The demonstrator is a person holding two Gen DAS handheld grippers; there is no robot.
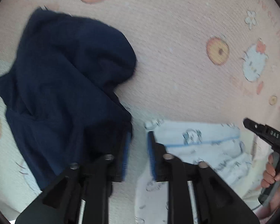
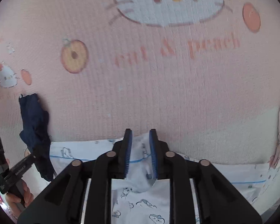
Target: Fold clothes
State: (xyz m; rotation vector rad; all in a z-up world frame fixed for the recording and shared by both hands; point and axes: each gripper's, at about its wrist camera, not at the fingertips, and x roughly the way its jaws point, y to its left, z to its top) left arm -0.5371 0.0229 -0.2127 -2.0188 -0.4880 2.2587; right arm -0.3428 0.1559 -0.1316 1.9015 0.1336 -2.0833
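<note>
In the left wrist view the left gripper [image 1: 138, 155] stood at the bottom centre with its blue pads apart and nothing between them. The navy garment [image 1: 65, 85] lay bunched in the left half of the frame on the pink cartoon-print sheet [image 1: 177, 37], its lower edge just beside the left-hand finger; whether they touched could not be told. The pale printed garment [image 1: 201, 141] lay to the lower right, partly behind the right-hand finger.

In the right wrist view the right gripper [image 2: 140, 153] sat at the bottom centre, jaws narrowly parted, with a raised fold of the pale printed garment [image 2: 140, 201] between the pads; whether the pads pressed on it could not be told. The navy garment showed at the left edge, near a hand [image 2: 18, 196] gripping the left gripper's handle.
</note>
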